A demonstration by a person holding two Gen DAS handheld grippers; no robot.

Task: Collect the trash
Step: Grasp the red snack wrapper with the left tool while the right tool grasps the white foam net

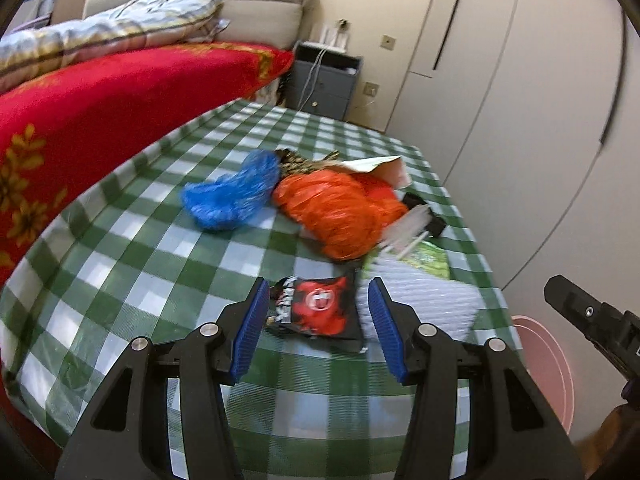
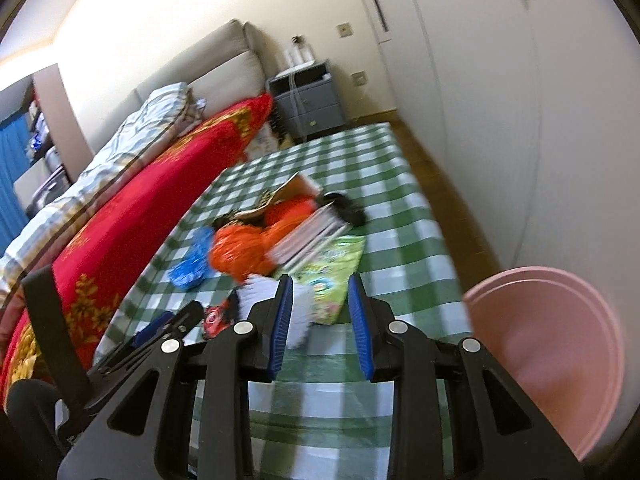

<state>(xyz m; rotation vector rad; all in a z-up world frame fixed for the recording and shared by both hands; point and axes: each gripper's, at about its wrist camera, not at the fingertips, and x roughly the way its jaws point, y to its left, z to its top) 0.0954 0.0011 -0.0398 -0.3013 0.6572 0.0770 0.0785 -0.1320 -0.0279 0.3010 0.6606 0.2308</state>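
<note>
Two grippers level over the checked cloth [image 1: 168, 248], left gripper [image 1: 316, 320] fingers parted astride red-black wrapper [image 1: 320, 310]

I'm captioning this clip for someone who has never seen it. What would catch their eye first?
The orange plastic bag glares from the middle of the green checked cloth, with a crumpled blue bag on its left. Nearer, a red-and-black wrapper lies between the open left gripper's blue pads. A bright red blanket edges the left side, and a pink bin stands at the right.
</note>
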